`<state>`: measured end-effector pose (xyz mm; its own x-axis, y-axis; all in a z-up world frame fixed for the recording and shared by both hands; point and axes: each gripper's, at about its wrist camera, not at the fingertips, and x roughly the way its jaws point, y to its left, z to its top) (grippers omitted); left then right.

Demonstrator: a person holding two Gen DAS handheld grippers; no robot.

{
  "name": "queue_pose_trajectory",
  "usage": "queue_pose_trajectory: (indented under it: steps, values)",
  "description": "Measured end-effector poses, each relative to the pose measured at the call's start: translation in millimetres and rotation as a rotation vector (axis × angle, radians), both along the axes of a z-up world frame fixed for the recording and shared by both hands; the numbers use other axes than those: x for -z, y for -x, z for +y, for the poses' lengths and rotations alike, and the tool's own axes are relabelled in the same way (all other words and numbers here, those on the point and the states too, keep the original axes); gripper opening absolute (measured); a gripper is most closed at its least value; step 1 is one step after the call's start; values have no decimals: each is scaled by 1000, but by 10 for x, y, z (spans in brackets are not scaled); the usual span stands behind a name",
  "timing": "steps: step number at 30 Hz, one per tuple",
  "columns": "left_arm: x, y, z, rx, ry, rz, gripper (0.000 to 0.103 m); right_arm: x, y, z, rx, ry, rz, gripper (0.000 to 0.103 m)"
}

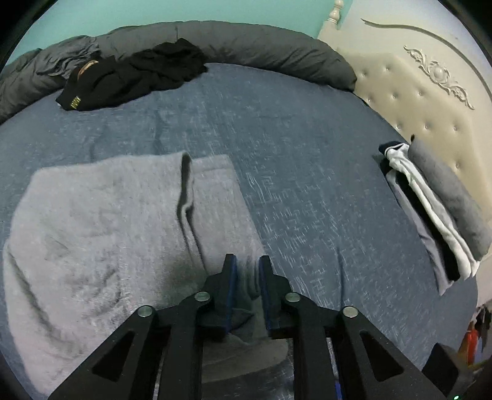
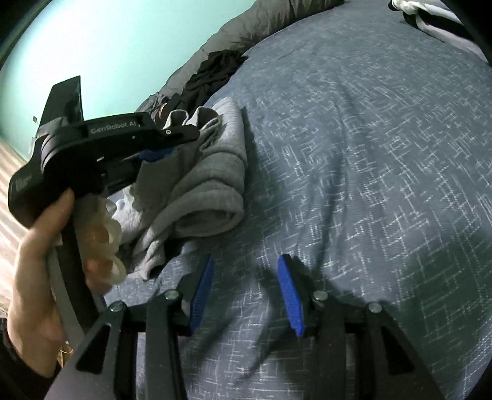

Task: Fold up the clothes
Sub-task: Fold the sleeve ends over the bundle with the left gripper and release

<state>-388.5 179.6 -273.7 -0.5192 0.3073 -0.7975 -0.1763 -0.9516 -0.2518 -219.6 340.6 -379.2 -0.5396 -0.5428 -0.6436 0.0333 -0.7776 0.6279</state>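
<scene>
Two grippers are over the bed, and each is doing something different. On the left wrist view, the left gripper has its blue-padded fingers nearly together with a fold of the grey fleece garment pinched between them, at the garment's near right corner. The garment lies spread over the left half of the blue patterned bedsheet, with one raised ridge running down its middle.

From the right wrist camera, the same left gripper shows side-on, held in the person's left hand, and the grey garment bunches up in thick rolls just beneath it. The right gripper hangs above bare sheet, its blue fingers set well apart and nothing between them; the garment's edge lies just to the left of its left finger.

Against the cream tufted headboard, at the right edge of the bed, sits a stack of folded clothes: a grey piece on top, then white, black and pale grey layers below. At the far side, a heap of black clothes rests on the sheet, touching a rolled dark grey duvet that runs along the teal wall.
</scene>
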Motion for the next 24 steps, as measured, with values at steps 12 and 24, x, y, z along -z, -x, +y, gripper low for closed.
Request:
queue_pose_trajectory:
  steps: [12,24]
  values:
    - [-758,-237,-828,-80,-162,118,51,-49,-24,-1,18,3,29,46]
    - [-21,-671,-1855,-199,-41,49,52,-83,-20,-41,35,18,70,47]
